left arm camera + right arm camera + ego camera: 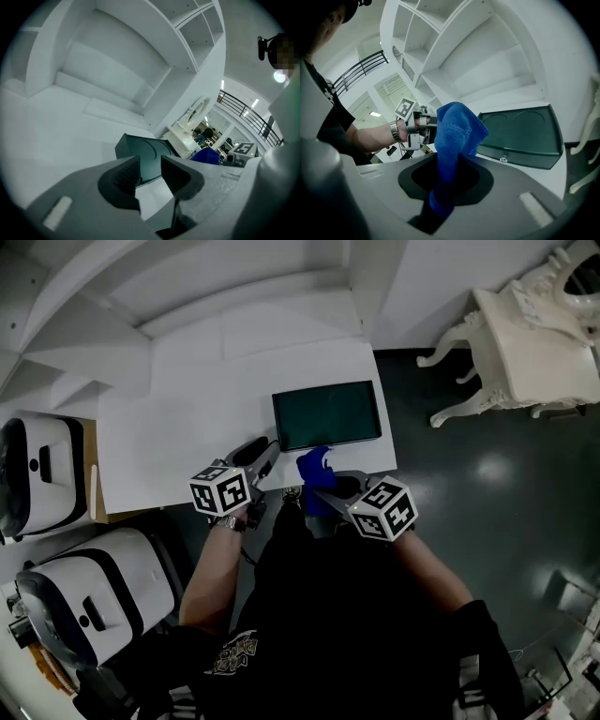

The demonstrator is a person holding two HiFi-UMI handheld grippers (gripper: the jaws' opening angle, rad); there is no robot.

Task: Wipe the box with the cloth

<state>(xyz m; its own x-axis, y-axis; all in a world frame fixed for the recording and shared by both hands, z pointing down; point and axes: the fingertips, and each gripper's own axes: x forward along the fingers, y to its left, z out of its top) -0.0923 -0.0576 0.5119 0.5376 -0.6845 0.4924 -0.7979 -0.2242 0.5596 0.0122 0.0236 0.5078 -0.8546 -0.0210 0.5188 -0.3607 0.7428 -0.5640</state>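
White surface (187,418) at frame centre carries the dark box (326,414). Just below it, the right gripper (323,486) pinches the blue cloth (312,468) between its fingers, while the left gripper (265,457) has its fingers spread and empty. Wiping appears not yet begun; next, the cloth must be pressed onto the box top.

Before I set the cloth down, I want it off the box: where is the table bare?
The table is bare left of the box, out to its left edge, and in a strip behind the box. The front edge is crowded: the left gripper, the right gripper and the cloth meet there.
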